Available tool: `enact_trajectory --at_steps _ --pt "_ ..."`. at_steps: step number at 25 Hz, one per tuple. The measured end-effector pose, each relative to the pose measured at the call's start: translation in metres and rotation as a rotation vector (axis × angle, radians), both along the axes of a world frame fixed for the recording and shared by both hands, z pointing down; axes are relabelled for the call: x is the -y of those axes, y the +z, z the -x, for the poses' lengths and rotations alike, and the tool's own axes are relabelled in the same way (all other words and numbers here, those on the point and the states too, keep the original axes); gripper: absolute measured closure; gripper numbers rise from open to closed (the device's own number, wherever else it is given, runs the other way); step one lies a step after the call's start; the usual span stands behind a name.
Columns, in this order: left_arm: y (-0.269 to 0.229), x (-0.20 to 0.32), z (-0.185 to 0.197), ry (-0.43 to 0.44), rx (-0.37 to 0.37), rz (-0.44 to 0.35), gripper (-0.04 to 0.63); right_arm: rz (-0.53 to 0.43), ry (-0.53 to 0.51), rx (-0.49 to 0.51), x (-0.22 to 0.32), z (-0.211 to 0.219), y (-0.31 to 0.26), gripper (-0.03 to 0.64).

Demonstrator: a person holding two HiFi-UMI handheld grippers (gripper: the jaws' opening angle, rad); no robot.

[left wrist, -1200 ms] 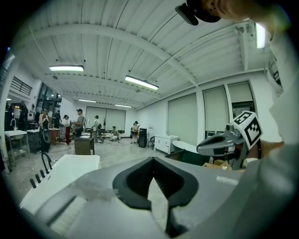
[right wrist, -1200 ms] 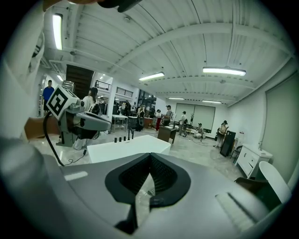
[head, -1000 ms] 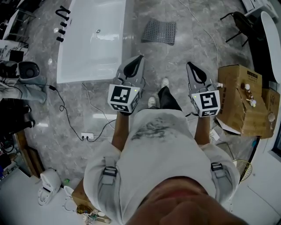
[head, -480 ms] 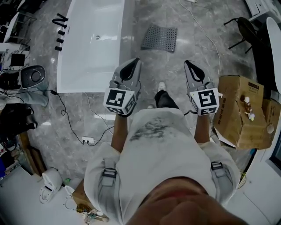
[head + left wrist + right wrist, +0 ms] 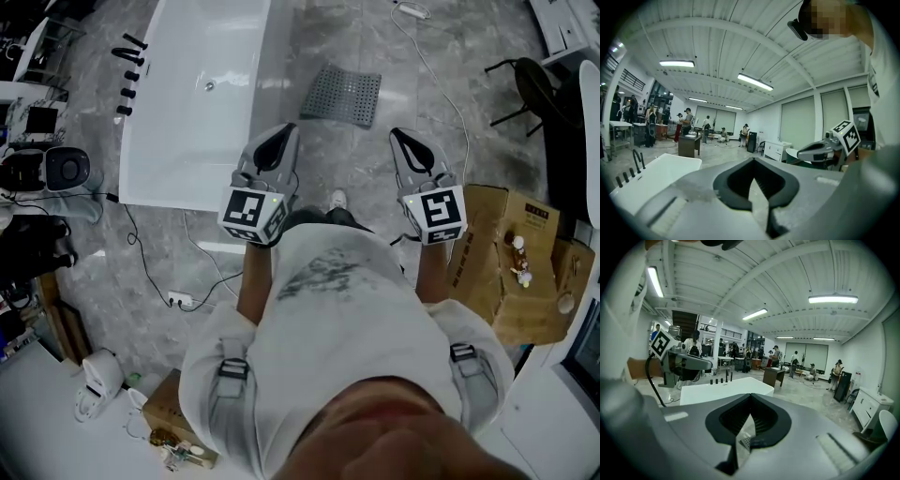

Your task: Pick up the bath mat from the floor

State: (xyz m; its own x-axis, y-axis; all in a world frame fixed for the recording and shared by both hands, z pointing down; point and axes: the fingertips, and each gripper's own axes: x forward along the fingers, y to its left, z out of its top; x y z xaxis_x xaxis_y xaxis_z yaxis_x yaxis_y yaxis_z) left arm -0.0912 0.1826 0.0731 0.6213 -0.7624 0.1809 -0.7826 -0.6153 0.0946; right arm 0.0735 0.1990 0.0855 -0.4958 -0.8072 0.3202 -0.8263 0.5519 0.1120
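Closest in, the person's white shirt (image 5: 328,319) filled the lower part of the head view, with both forearms reaching forward from it. The left gripper (image 5: 292,127) and the right gripper (image 5: 397,134) were held side by side above the grey marble floor (image 5: 361,164), apart from each other, each with its marker cube toward the person. Both pairs of jaws were closed tip to tip with nothing gripped; in each gripper view only floor showed through the loop-shaped gap behind the tips. A white shoe (image 5: 338,199) showed on the floor between the two grippers. Just right of the right gripper stood a cardboard box (image 5: 497,281) with small items on top, and off to the left a white power strip (image 5: 181,298) lay on the floor with a black cable. Further ahead, the bath mat (image 5: 342,94), a grey perforated rectangle, lay flat on the floor in front of both grippers, untouched, near the long side of the white bathtub (image 5: 197,103). A white cable (image 5: 436,70) ran past the mat's right side, and a black chair (image 5: 534,84) stood beyond it. At the far end of the hall, people (image 5: 793,363) stood around desks
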Motion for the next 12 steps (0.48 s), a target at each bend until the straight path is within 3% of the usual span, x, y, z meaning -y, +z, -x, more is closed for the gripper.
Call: enact_trajectory --at_steps 12 --pt "0.008 0.048 -0.009 0.011 0.0 0.009 0.592 -0.015 -0.013 -0.003 0.045 -0.006 0.002 0.614"
